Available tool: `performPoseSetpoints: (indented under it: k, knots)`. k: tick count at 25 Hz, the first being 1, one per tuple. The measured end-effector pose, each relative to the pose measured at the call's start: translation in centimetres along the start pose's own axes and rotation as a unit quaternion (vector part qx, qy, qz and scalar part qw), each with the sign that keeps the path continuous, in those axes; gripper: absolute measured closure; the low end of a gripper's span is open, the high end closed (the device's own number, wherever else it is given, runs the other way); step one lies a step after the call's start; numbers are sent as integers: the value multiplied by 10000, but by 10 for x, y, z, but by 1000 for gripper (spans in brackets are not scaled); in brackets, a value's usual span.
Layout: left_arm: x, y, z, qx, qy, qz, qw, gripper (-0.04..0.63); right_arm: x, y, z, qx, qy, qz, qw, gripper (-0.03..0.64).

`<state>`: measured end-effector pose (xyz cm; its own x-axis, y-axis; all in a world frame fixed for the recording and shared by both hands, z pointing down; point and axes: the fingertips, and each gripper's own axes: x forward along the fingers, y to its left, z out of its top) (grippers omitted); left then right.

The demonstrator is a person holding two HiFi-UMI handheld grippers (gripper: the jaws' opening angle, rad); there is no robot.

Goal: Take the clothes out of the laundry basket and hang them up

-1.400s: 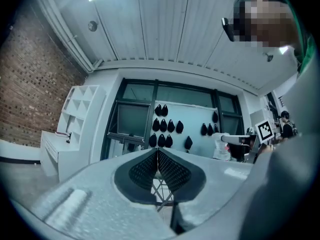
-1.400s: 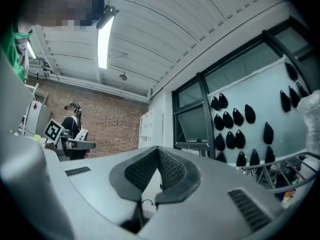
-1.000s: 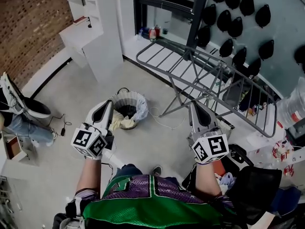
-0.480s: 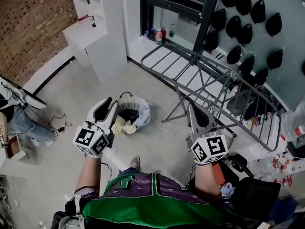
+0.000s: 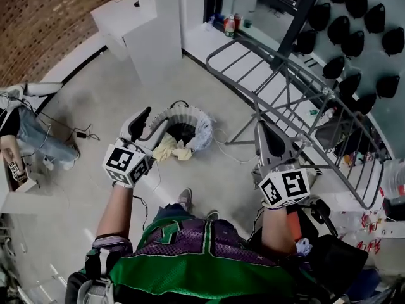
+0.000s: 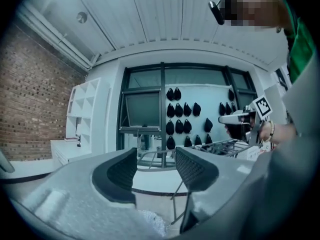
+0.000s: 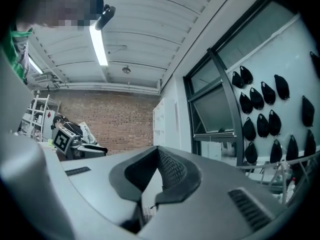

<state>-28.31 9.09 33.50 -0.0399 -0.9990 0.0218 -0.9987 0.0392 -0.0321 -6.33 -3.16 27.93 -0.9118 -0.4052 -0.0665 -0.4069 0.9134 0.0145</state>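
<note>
Near rack [image 5: 285, 87], right gripper [image 5: 262, 126], jaws together

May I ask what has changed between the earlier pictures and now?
The left gripper has just been opening: its fingers now stand apart, nothing between them; both grippers moved forward, up the head view. Nothing was grasped or released. The right gripper stays shut and empty, the clothes remain in the laundry basket, the drying rack bare.

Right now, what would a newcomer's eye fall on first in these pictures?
The round white laundry basket on the floor, centre of the head view, with pale yellow cloth at its near rim. Right of it stands the grey metal drying rack, and behind that a pale wall with rows of black teardrop-shaped pods.
</note>
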Motion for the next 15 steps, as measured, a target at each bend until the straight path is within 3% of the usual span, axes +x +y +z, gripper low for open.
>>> performPoseSetpoints:
  k: [6,11,15]
  knots:
    - [21,56,-92,154,824,33,9965,356,73,12,-56,206,436,192,9987,617]
    - [24,76,-176,275,1477,-219,9884,356,109,23,-104,343,777,188,9962,617]
    - [34,90,-234,344,1756,-410,9830,356,134,28,-146,435,1016,189,9937,617]
